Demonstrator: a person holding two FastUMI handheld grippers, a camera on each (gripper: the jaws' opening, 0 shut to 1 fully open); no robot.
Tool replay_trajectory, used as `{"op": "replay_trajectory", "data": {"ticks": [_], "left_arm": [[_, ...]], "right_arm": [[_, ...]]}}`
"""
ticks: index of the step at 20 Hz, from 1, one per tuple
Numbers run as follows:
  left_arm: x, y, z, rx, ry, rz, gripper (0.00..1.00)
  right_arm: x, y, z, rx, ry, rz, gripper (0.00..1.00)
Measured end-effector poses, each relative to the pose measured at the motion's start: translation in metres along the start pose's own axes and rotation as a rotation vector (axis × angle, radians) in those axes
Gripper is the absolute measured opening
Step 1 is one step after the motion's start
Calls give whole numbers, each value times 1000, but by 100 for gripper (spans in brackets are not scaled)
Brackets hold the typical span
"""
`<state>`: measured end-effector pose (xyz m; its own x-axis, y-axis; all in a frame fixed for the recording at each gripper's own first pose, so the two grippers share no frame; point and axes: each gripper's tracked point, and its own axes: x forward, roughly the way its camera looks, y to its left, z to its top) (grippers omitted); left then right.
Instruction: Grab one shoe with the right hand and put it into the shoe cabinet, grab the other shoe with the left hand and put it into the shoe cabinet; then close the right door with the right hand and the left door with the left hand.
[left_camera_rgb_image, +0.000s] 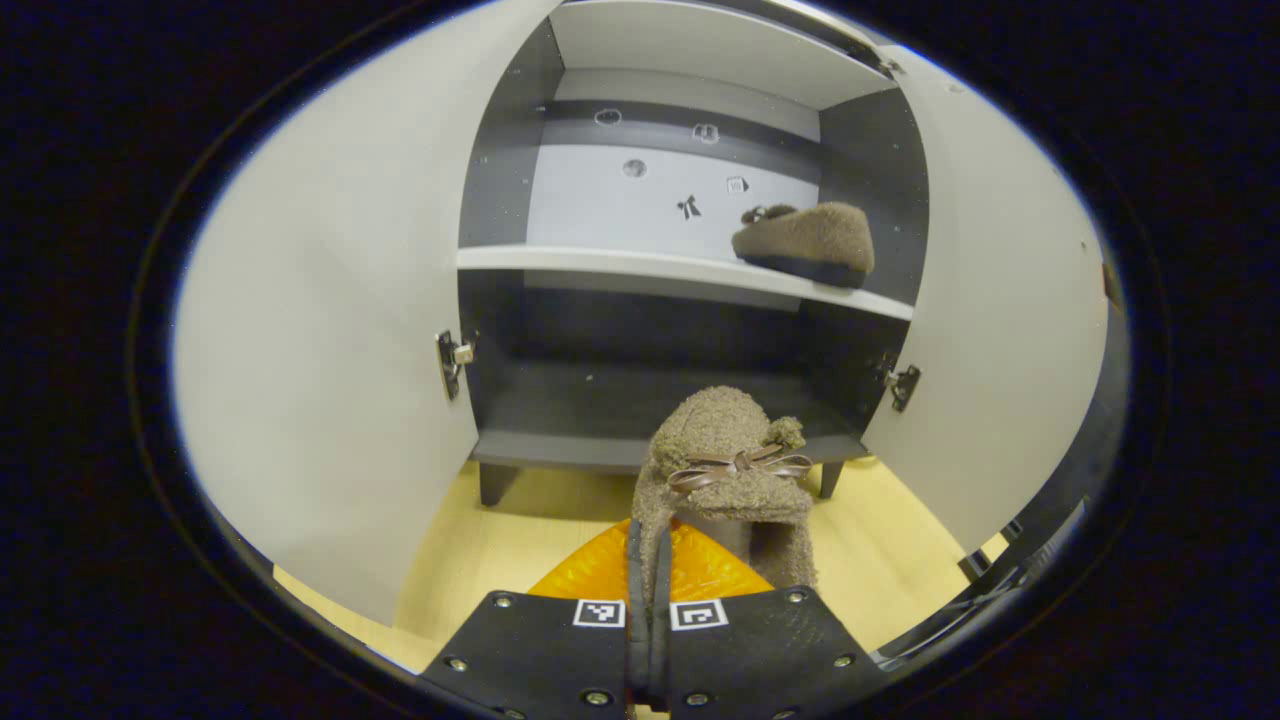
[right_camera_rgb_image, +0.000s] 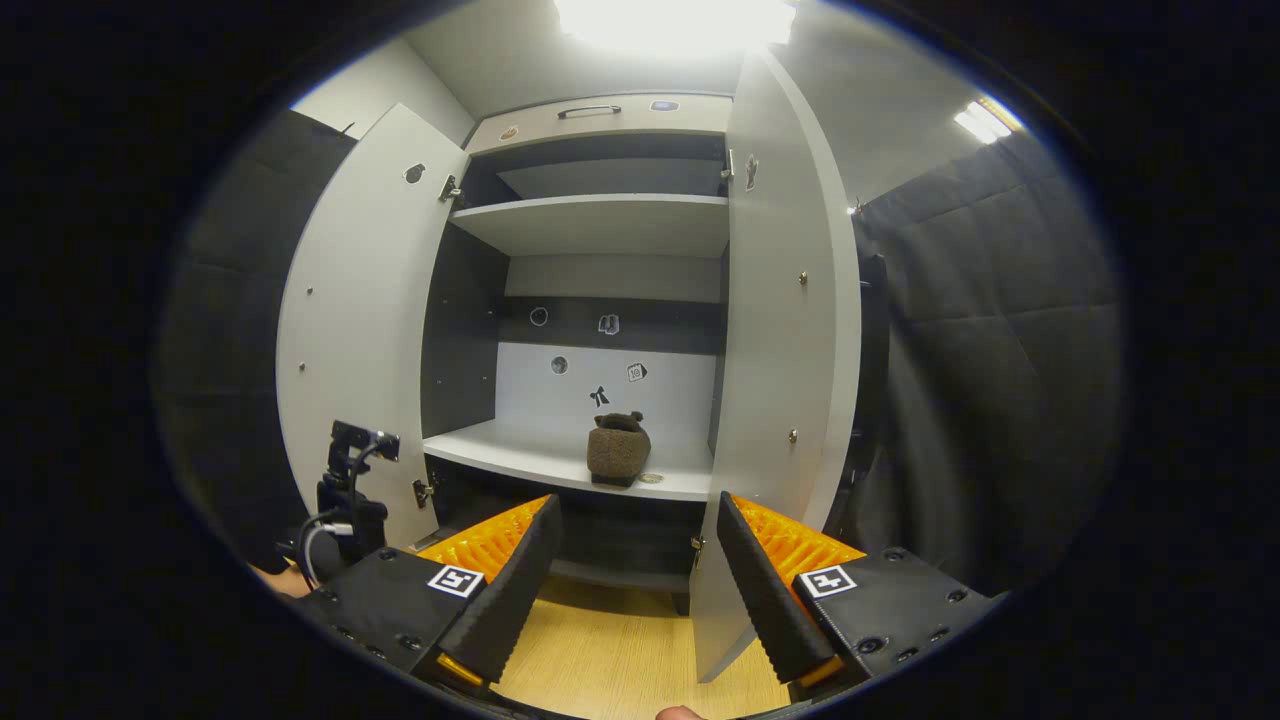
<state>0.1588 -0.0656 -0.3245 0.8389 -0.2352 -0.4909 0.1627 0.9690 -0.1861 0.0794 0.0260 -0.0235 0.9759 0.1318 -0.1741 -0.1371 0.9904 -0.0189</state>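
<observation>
Left gripper (left_camera_rgb_image: 648, 600) jaws clenched on second shoe (left_camera_rgb_image: 725, 480), toe pointing ahead toward cabinet shelf (left_camera_rgb_image: 600, 262); first shoe (left_camera_rgb_image: 805, 243) sits right. Right gripper (right_camera_rgb_image: 632, 580) jaws released.

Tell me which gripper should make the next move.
Left. The left gripper is shut on the second shoe facing the open cabinet; the right gripper is open, its shoe already shelved.

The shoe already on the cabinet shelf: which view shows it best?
The left gripper view: the shelved shoe is seen side-on, sole and fuzzy upper clear, at the shelf's right end. In the right gripper view the same shoe is smaller and seen end-on.
</observation>
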Motion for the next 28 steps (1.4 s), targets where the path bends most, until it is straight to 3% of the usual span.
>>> {"op": "replay_trajectory", "data": {"ticks": [10, 16, 28], "left_arm": [[2, 0, 8, -41, -193, -17, 1], [-22, 5, 40, -48, -256, -13, 1], [62, 17, 137, -99, -355, -20, 1]], "right_arm": [[-17, -12, -3, 24, -4, -21, 97], [-20, -21, -3, 30, -5, -62, 99], [-20, -38, -5, 43, 4, -176, 99]]}}
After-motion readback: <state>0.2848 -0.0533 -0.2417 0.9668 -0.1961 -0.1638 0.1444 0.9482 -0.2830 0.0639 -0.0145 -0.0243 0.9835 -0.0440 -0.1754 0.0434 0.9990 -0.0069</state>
